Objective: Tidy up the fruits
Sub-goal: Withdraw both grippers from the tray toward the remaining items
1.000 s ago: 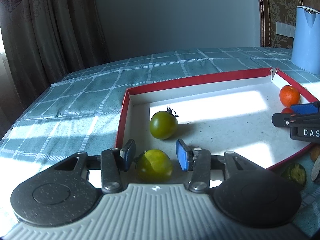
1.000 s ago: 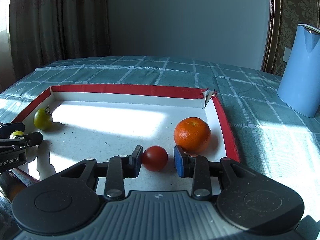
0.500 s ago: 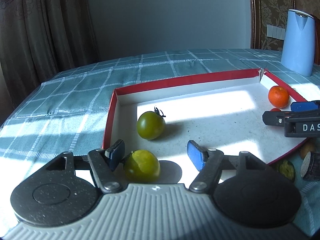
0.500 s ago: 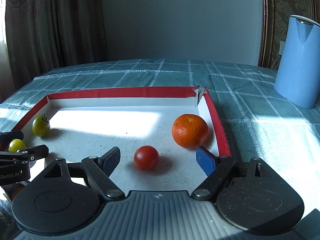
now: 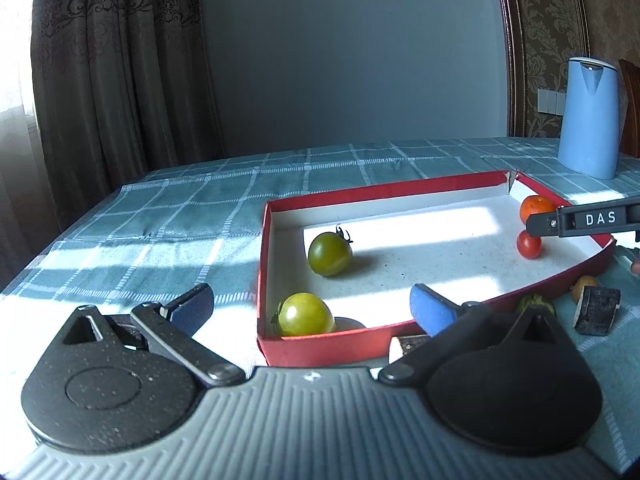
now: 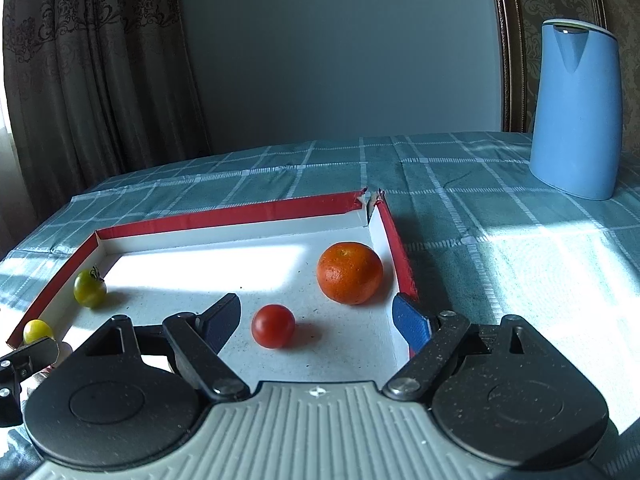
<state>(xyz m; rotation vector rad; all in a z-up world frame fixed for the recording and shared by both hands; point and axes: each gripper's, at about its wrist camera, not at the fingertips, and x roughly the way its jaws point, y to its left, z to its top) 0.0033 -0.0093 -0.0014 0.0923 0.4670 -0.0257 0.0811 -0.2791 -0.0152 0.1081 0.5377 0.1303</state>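
Observation:
A red tray (image 5: 380, 192) with a white floor holds several fruits. In the left wrist view a yellow-green tomato (image 5: 306, 315) lies in the tray's near left corner and a darker green tomato (image 5: 330, 254) sits behind it. My left gripper (image 5: 310, 302) is back from the tray edge, its jaws opening wide, neither pad touching the yellow-green tomato. In the right wrist view a red cherry tomato (image 6: 273, 326) rests free on the tray floor between the spread fingers of my right gripper (image 6: 316, 308), which is open. A mandarin (image 6: 349, 278) sits in the far right corner.
A tall blue kettle (image 6: 576, 112) stands on the teal checked cloth right of the tray. Outside the tray's near right edge lie a dark cut chunk (image 5: 596, 310) and small round pieces (image 5: 584, 284). Curtains hang at the left behind the table.
Both grippers opened from shut: the left let go of the yellow-green tomato, the right let go of the red cherry tomato. Both drew back from the tray, the left further.

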